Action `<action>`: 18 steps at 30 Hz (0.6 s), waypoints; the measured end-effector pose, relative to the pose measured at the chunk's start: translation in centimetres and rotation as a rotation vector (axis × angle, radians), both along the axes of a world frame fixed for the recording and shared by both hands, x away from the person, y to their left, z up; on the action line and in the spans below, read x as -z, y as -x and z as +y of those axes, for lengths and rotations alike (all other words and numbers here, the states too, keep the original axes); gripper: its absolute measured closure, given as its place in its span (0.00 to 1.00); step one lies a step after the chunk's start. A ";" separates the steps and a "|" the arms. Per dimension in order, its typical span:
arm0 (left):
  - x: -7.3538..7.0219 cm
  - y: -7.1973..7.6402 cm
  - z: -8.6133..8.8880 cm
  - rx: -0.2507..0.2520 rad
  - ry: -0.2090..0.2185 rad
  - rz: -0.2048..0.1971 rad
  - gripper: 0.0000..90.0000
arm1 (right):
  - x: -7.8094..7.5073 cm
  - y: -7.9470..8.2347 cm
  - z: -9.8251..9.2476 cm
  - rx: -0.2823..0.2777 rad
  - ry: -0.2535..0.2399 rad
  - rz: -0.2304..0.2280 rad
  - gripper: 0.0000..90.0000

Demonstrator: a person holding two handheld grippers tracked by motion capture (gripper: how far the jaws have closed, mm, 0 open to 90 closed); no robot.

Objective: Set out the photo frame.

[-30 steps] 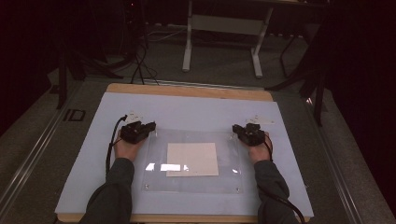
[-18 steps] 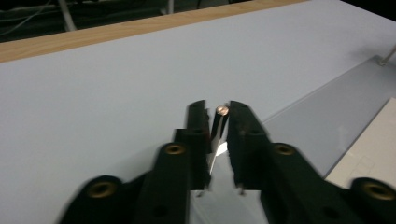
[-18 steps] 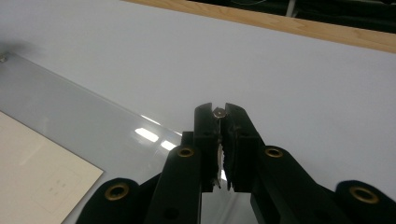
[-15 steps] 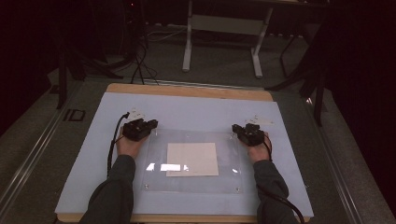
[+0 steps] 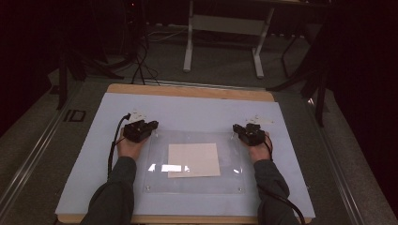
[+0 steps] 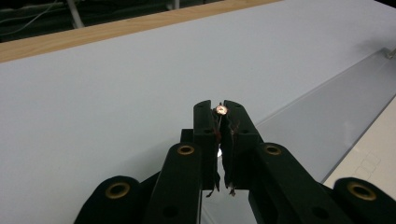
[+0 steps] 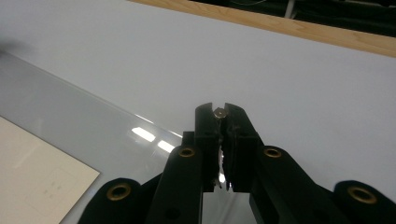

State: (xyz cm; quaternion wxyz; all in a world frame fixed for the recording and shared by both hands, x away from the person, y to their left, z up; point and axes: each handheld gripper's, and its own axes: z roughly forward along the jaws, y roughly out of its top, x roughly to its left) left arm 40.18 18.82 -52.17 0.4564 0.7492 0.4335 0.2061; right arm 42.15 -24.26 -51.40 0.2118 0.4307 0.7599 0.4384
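High view: one wooden table (image 5: 187,91) carries one pale blue mat (image 5: 197,112). On the mat lies one clear plastic sheet (image 5: 230,178), with one cream square of paper (image 5: 194,160) under or on its middle; which, I cannot tell. Two small screws show at the sheet's near corners. Two hands work here. The left gripper (image 5: 149,125) sits at the sheet's far left corner and the right gripper (image 5: 237,129) at its far right corner, so the paper lies between the two sets of fingers and nearer the person. Whether the fingers are parted cannot be told from this height.

Left gripper view: the two black jaws are pressed close, pinching one small round screw head (image 6: 221,110) at their tips. The sheet's edge runs off to the right of the fingers, and the paper's corner shows at the lower right. One more screw sits at the far right edge.

Right gripper view: the two jaws are likewise drawn together on one small screw head (image 7: 219,112) at the tips. The sheet and the paper lie to the left of the fingers
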 end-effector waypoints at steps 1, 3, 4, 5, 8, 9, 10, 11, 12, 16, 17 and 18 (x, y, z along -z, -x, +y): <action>0.0 0.0 0.0 -0.002 0.000 0.002 0.95 | 0.0 0.0 0.0 -0.001 0.002 0.003 0.95; 0.0 -0.1 0.0 -0.006 -0.003 0.006 0.95 | -0.1 -0.2 0.0 -0.003 0.008 0.010 0.95; -0.1 -0.1 -0.1 -0.005 -0.004 0.008 0.95 | -0.1 -0.2 0.1 -0.002 0.006 0.014 0.95; -0.1 -0.2 0.0 -0.002 -0.008 0.013 0.95 | -0.1 -0.3 0.1 -0.001 0.008 0.012 0.95; -0.2 -0.4 -0.1 -0.004 -0.009 0.027 0.95 | -0.2 -0.5 0.1 -0.002 0.010 0.025 0.95; -0.3 -0.5 -0.1 -0.005 -0.008 0.031 0.95 | -0.2 -0.6 0.1 -0.002 0.010 0.026 0.95; -0.3 -0.6 -0.1 -0.008 -0.005 0.034 0.95 | -0.3 -0.7 0.1 -0.003 0.009 0.032 0.95; -0.3 -0.7 -0.1 -0.009 -0.002 0.037 0.95 | -0.3 -0.8 0.1 -0.003 0.007 0.035 0.95; -0.3 -0.8 0.0 -0.009 0.001 0.042 0.95 | -0.3 -0.9 0.1 -0.002 0.004 0.039 0.95; -0.2 -1.2 0.0 -0.014 0.015 0.056 0.95 | -0.3 -1.4 0.0 0.002 -0.015 0.056 0.95; -0.2 -1.3 0.0 -0.015 0.021 0.059 0.95 | -0.2 -1.5 -0.1 0.001 -0.019 0.059 0.95; -0.2 -1.4 0.1 -0.016 0.024 0.061 0.95 | -0.2 -1.5 -0.1 0.004 -0.025 0.063 0.95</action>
